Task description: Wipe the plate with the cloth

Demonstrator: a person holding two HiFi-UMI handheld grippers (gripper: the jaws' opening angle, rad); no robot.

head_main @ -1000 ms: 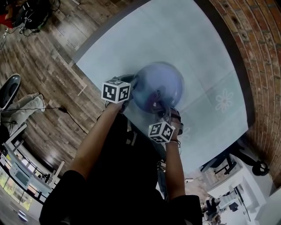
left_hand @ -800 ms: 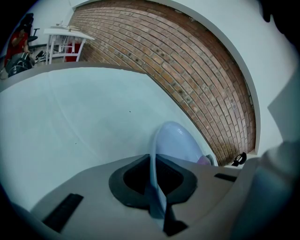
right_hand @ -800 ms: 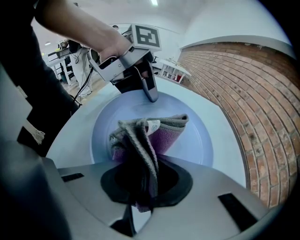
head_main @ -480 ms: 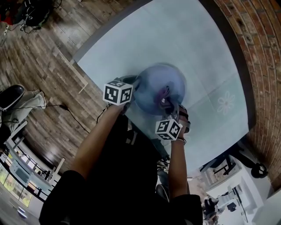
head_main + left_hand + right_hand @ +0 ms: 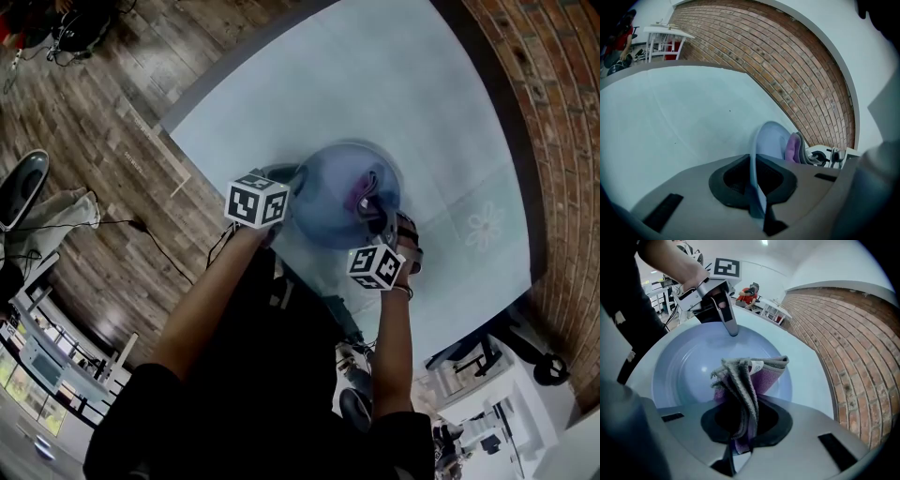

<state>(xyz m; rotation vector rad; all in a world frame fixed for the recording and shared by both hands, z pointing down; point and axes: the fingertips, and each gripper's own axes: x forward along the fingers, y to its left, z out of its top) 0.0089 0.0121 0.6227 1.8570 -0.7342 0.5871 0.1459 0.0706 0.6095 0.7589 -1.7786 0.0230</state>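
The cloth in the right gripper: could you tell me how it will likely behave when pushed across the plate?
The cloth is probably floppy: it bunches in folds beyond the right gripper. Its ribbed, towel-like weave would likely drag rather than slip on the smooth plate. It seems light, held by one pinch.

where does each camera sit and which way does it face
Head view: on the person's head, steeply down on plate, forearms, left gripper, right gripper.
Left gripper view: on left gripper, along jaws clamping the plate rim, facing brick wall.
Right gripper view: on right gripper, along jaws gripping cloth; left gripper opposite.
All share plate and cloth.
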